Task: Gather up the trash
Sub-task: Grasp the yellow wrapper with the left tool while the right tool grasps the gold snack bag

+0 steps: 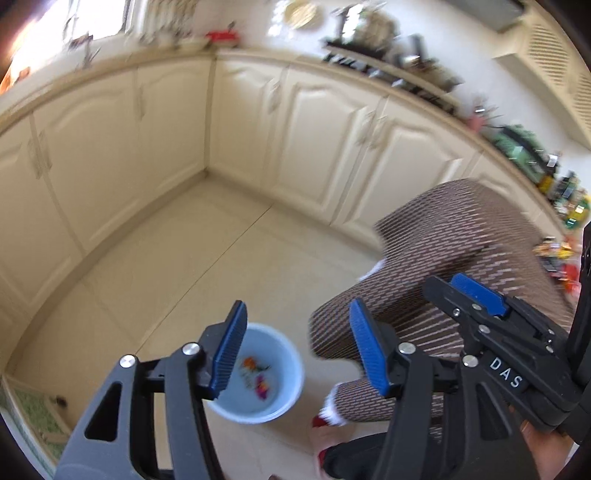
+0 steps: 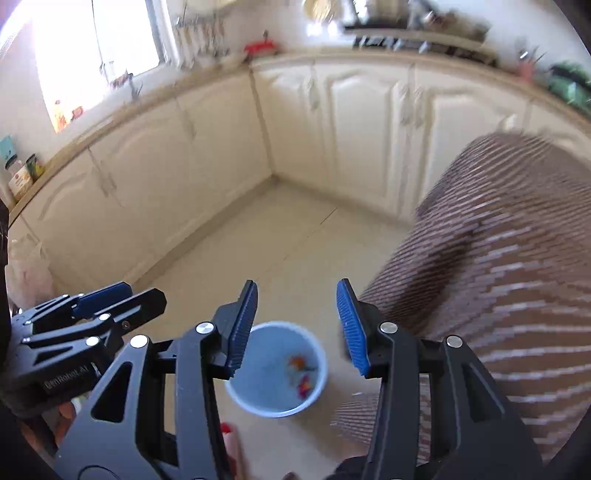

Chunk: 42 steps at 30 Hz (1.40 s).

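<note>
In the left wrist view, the left gripper (image 1: 297,350) fills the bottom of the frame, its two blue-padded fingers standing apart with nothing between them. At lower right the right gripper (image 1: 476,295) shows from the side. In its own view the right gripper (image 2: 297,328) also has its blue pads spread, holding nothing, while the left gripper (image 2: 107,299) sits at lower left.

Just past the fingertips, low in the centre of both frames, a pale blue bucket (image 1: 291,365) stands upright on the cream tiled floor (image 1: 192,266). A few small colourful scraps of trash (image 1: 258,376) lie on its bottom; what they are is too blurred to tell.

To the right, a person's leg in brown patterned fabric (image 1: 443,251) crosses the frame, blurred.

Farther back, cream cabinet doors (image 1: 314,136) meet at a corner. Above them, along the top, a cluttered countertop (image 1: 391,70) runs under a bright window (image 1: 96,18) at upper left.
</note>
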Available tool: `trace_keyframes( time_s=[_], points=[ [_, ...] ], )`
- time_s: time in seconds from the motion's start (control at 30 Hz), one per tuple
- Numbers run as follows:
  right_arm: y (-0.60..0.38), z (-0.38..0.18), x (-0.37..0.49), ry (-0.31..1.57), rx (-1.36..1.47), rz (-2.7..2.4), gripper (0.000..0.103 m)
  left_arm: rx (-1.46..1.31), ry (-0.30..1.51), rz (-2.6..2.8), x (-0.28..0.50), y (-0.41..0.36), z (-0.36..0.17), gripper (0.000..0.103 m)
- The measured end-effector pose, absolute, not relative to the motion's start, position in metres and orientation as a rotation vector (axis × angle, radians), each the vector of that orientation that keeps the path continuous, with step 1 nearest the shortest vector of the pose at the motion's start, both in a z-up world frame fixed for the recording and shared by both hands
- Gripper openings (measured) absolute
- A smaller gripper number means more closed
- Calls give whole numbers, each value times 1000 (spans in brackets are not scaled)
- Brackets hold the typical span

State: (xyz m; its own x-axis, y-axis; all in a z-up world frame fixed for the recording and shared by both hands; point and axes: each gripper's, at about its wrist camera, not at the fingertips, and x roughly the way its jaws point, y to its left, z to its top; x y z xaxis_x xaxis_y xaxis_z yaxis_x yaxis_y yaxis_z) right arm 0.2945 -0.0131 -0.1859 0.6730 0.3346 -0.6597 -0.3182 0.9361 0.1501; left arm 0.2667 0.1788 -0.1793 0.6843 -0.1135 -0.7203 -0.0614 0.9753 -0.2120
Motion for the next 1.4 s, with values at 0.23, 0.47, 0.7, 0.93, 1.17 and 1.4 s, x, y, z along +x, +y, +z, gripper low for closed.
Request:
trace_keyframes(
  time_s=[0.23,0.47,0.7,0.93,1.17,1.4],
  points=[
    [-140,-118,245,586,102,194,47,-119,703,-260,262,56,-107,67],
    [-282,-101,209,502,182,-73,52,15,679,-439,270,-74,-83,71],
    [-385,-97,201,472,256,-210,53,125,656,-530,288,-180,-75,72],
    [-431,-96,230,473,260,-233,58,197,672,-570,329,-257,-87,72],
    [-457,-101,266,510,245,-225,61,219,735,-602,363,-297,-108,38],
    [-474,-110,310,565,233,-222,62,153,752,-639,374,-299,-112,5]
  ],
)
